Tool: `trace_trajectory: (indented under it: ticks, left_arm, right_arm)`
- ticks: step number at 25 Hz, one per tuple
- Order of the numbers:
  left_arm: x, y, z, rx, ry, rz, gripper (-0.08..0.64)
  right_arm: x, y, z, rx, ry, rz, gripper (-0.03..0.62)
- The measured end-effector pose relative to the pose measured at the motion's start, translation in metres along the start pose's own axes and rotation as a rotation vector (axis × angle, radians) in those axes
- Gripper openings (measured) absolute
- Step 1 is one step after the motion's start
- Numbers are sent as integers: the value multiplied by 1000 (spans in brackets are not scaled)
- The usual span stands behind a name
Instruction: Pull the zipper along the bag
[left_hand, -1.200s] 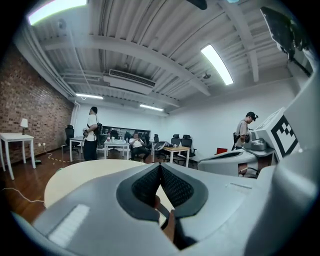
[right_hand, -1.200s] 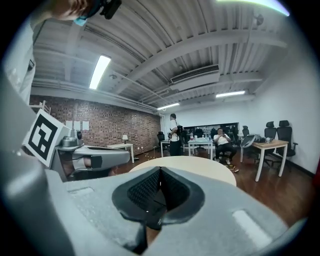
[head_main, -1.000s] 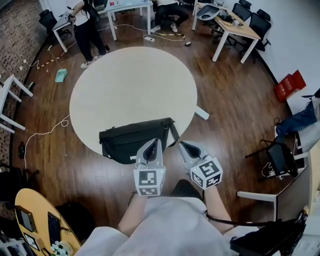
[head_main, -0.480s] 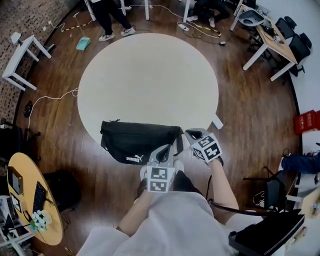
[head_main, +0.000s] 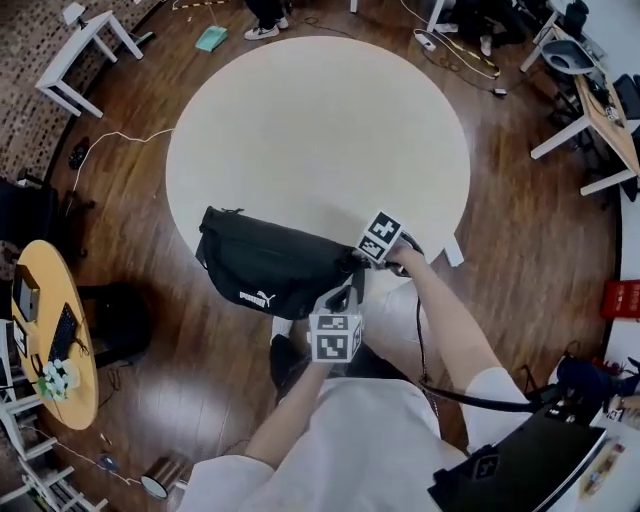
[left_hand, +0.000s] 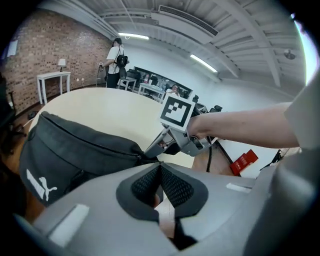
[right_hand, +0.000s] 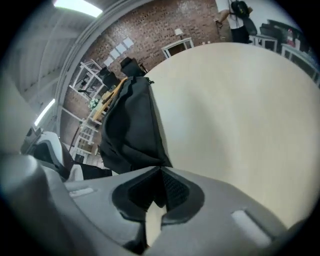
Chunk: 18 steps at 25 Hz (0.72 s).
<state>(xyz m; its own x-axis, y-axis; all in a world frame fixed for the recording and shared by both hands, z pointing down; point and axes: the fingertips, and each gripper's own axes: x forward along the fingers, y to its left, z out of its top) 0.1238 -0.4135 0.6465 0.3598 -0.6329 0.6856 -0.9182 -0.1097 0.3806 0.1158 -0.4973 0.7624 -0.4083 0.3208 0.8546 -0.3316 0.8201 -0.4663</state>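
While the black bag lies at the near edge of the round surface, its lower side hangs a little over the rim toward you. It is a long, soft bag with a white logo on the front. A zipper runs along its top seam to the right end.

Your right gripper is at that right end. In the right gripper view its jaws are pressed together, and the dark cloth is drawn to a point that goes right into the tips, so they pinch the bag there. I cannot make out the zipper pull itself.

Your left gripper is just beside the same end, on your side of it. Its jaws are pressed together, and I see nothing between them.
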Motion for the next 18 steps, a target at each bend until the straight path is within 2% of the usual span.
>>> trace_trajectory:
  ticks: [3, 6, 7, 9, 12, 15, 18]
  left_arm:
    - [19, 6, -6, -67, 26, 10, 17]
    - [38, 9, -11, -161, 54, 7, 26]
    - [45, 8, -11, -202, 59, -3, 108]
    - [57, 9, -10, -276, 59, 1, 186]
    - [72, 20, -7, -319, 45, 66, 224]
    - [89, 26, -4, -415, 35, 70, 290]
    - [99, 35, -8, -481, 55, 114, 294]
  right_arm:
    - [5, 0, 3, -52, 81, 89, -9]
    - [7, 2, 4, -98, 170, 126, -9]
    - [7, 2, 4, -108, 198, 127, -9]
    - [8, 3, 4, -109, 231, 125, -10]
    - [11, 3, 5, -57, 225, 117, -9]
    - [11, 3, 7, 13, 196, 126, -10]
    - [9, 5, 7, 41, 177, 153, -9]
